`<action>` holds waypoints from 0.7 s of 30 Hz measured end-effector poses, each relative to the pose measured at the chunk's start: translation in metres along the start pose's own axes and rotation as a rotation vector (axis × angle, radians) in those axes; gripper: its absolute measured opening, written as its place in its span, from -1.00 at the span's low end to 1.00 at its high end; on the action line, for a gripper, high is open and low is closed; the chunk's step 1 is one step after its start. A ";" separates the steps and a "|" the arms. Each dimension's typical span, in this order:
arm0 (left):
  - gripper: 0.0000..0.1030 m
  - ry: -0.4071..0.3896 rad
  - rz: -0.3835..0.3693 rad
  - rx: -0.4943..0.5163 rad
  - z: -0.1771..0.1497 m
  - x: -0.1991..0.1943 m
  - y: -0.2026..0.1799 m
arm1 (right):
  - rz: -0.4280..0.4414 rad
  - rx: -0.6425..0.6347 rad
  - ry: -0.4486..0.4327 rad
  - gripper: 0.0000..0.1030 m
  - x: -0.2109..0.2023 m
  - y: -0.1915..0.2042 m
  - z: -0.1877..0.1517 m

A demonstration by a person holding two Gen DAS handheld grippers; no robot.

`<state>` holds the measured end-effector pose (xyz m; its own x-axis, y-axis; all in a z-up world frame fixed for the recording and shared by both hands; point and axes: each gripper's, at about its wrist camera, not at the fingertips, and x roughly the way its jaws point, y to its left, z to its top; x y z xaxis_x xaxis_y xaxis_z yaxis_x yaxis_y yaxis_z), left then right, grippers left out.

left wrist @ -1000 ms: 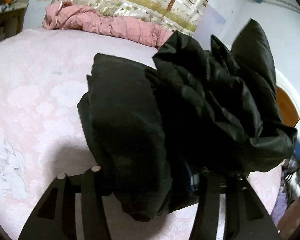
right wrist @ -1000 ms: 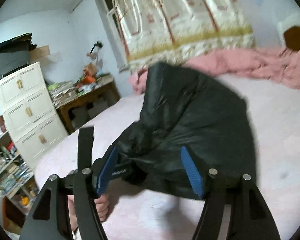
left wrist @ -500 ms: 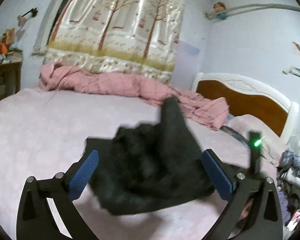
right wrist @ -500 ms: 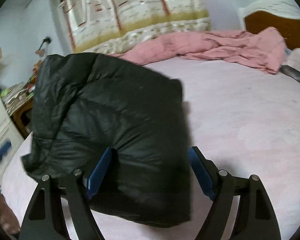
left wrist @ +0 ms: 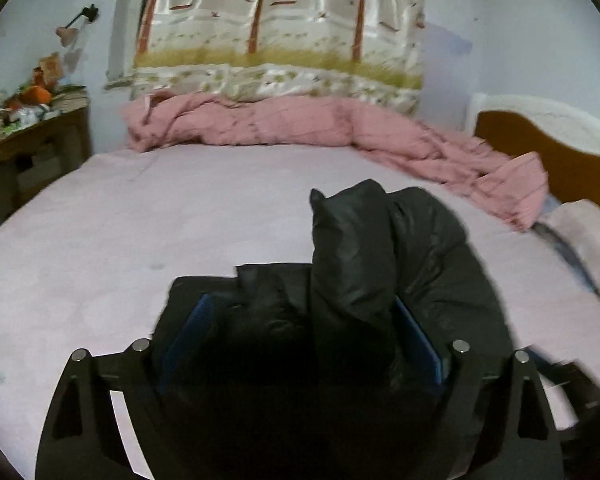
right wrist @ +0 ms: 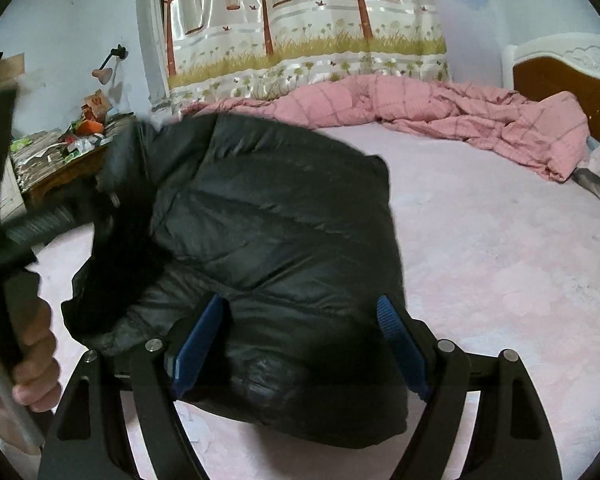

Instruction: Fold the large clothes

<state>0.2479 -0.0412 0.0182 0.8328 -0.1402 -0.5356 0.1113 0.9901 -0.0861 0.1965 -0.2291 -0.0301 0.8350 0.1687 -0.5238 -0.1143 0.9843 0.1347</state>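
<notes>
A black puffer jacket (right wrist: 276,232) lies bundled on the pink bed (right wrist: 500,264). In the left wrist view the jacket (left wrist: 356,264) bulges up between the blue pads, and my left gripper (left wrist: 300,344) stands wide open around it. My right gripper (right wrist: 300,344) is open too, its blue pads either side of the jacket's near edge, not pinching it. The left tool and the hand holding it (right wrist: 32,360) show at the left of the right wrist view, beside the jacket.
A crumpled pink blanket (left wrist: 300,124) lies along the bed's far side under a tree-print curtain (left wrist: 280,20). A wooden headboard (left wrist: 552,160) is at the right. A cluttered wooden desk (left wrist: 28,120) stands at the left.
Both grippers have let go and opened. The jacket has dropped onto the bed as a bundle. The left gripper pulled back, then moved in over the jacket.
</notes>
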 end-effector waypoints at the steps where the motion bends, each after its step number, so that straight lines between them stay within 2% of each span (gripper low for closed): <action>1: 0.75 0.004 0.018 0.000 -0.004 0.004 0.004 | -0.013 0.002 -0.011 0.59 -0.001 0.000 0.002; 5: 0.85 0.009 0.058 -0.005 -0.014 0.014 0.019 | -0.042 0.032 -0.042 0.63 -0.007 -0.004 0.004; 10: 0.97 -0.027 0.132 0.037 -0.026 0.014 0.028 | -0.060 0.032 -0.008 0.65 0.002 -0.007 0.003; 14: 1.00 -0.019 0.184 0.056 -0.037 0.023 0.034 | -0.067 0.030 -0.002 0.66 0.004 -0.007 0.001; 21: 1.00 0.048 0.144 -0.011 -0.046 0.040 0.053 | -0.096 -0.010 0.004 0.69 0.008 0.000 -0.001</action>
<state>0.2620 0.0047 -0.0461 0.8129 0.0031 -0.5824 -0.0141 0.9998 -0.0144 0.2026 -0.2275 -0.0346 0.8402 0.0735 -0.5373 -0.0392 0.9964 0.0749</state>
